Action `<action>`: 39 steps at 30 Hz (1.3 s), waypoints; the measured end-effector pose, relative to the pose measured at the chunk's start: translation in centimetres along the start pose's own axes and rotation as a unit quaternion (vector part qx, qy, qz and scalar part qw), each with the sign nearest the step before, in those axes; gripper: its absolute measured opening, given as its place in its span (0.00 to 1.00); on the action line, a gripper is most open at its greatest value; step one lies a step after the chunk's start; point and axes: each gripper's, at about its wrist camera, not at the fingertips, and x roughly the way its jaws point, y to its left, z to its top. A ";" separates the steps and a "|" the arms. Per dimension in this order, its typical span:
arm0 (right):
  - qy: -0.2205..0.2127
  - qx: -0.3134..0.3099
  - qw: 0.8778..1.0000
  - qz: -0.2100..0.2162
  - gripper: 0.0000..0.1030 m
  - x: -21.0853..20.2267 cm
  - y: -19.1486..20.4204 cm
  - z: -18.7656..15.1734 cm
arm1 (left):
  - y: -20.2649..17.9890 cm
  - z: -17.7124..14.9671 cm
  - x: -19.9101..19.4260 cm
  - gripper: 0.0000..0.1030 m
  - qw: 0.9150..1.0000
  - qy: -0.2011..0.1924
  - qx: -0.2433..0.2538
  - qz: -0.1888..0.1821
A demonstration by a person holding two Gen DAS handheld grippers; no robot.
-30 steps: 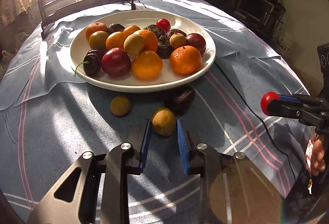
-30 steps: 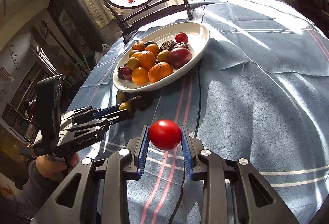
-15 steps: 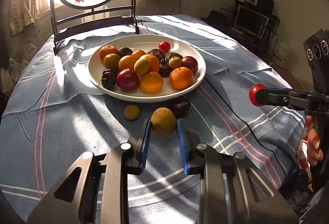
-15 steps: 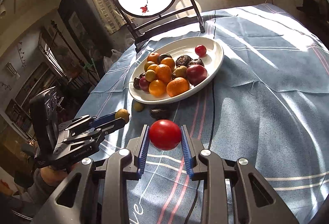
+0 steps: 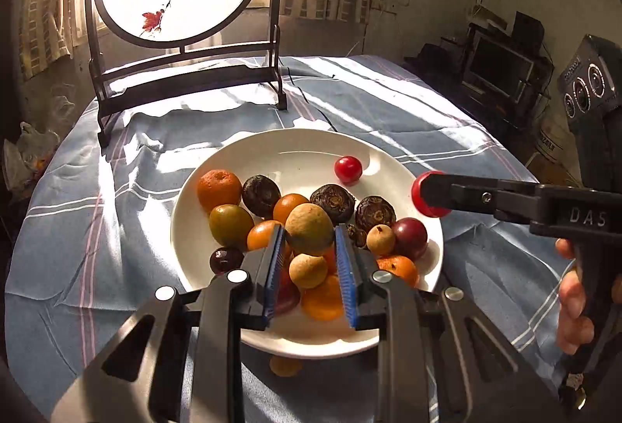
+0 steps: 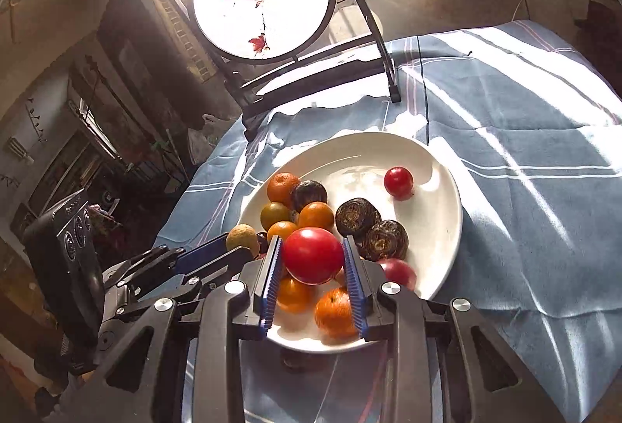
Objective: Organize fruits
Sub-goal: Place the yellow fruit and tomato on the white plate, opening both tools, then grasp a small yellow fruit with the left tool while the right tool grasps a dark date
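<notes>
Your left tongs (image 5: 309,234) are clamped on a tan-brown fruit (image 5: 309,228), held above the near half of the white plate (image 5: 295,145). Your right tongs (image 6: 313,259) grip a red tomato (image 6: 313,255) over the plate's near edge, beside the left tongs. The plate sits on the blue-clothed counter (image 5: 408,112) and carries oranges, dark fruits and a small red tomato (image 5: 348,169). One small fruit (image 5: 285,365) lies on the cloth just below the plate's near rim.
</notes>
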 end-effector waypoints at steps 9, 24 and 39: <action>-0.024 -0.013 1.000 -0.003 0.41 -1.8 0.4 -1.9 | 0.7 -3.1 -2.8 0.53 1.000 0.001 0.010 0.010; -0.001 0.003 1.000 -0.007 0.44 -5.7 -0.8 -9.4 | 0.5 -8.2 2.2 0.31 0.991 0.115 0.062 0.034; 0.098 -0.104 0.985 -0.097 0.44 4.2 5.4 -10.3 | 0.7 -10.0 -8.0 0.22 0.998 0.032 0.044 0.013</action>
